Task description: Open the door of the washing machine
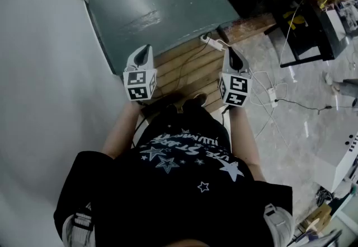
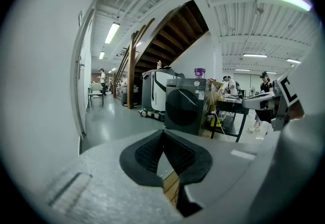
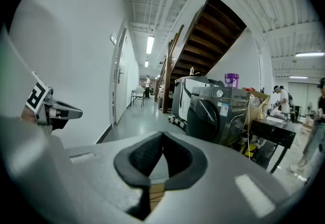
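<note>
Head view: I hold the left gripper [image 1: 146, 50] and right gripper [image 1: 232, 52] over wooden planks [image 1: 184, 64]. The machine is not in this view.

Left gripper view: jaws clenched, empty. The washing machine [image 2: 185, 103] stands upright well ahead, round door [image 2: 180, 107] facing me.

Right gripper view: jaws clenched, empty. The door faces leftward. I judge it rigid, hinged and light to swing; take hold at its rim.

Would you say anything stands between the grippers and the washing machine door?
Nothing visible does. Open floor runs from the left gripper and right gripper to the washing machine; a black table stands beside it.
</note>
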Motion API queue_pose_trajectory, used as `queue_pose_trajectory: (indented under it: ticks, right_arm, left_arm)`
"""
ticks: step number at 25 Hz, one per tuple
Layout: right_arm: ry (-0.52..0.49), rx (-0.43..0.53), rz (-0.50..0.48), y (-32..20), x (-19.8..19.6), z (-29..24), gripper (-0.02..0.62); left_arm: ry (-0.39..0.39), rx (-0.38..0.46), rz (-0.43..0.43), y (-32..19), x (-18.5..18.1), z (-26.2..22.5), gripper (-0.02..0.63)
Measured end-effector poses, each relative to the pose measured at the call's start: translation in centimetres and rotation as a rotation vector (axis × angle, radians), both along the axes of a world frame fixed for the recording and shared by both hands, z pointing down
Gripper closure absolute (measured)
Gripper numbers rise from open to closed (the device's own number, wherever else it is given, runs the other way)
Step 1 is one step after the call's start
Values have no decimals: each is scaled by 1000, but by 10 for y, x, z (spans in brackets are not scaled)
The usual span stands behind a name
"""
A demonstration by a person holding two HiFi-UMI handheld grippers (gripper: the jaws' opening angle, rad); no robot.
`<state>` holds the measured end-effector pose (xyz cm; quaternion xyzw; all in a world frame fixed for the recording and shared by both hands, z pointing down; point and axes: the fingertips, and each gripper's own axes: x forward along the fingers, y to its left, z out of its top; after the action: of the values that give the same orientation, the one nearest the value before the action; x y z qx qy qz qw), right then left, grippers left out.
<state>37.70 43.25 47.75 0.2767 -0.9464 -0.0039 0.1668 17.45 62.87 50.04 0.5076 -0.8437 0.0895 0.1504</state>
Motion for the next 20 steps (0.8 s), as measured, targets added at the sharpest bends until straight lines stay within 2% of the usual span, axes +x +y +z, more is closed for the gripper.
queue_pose_trajectory:
  ticks: [4,11,15,20]
  right_arm:
    - [-6,1,-19,5,-4,1,592]
    - [0,-27,-23,18,-7,7,592]
    - [7,-50,-13,28,-10,16,592]
    - [-33,-68,16,26,-16,7,592]
  left_arm:
    - [-10,7,-5,2,0,-1,595]
    - [30,-18,-8,20,8,14,595]
    - [49,-1,-43,32,-4,15,595]
    - [38,2,-39,35,-14,10,595]
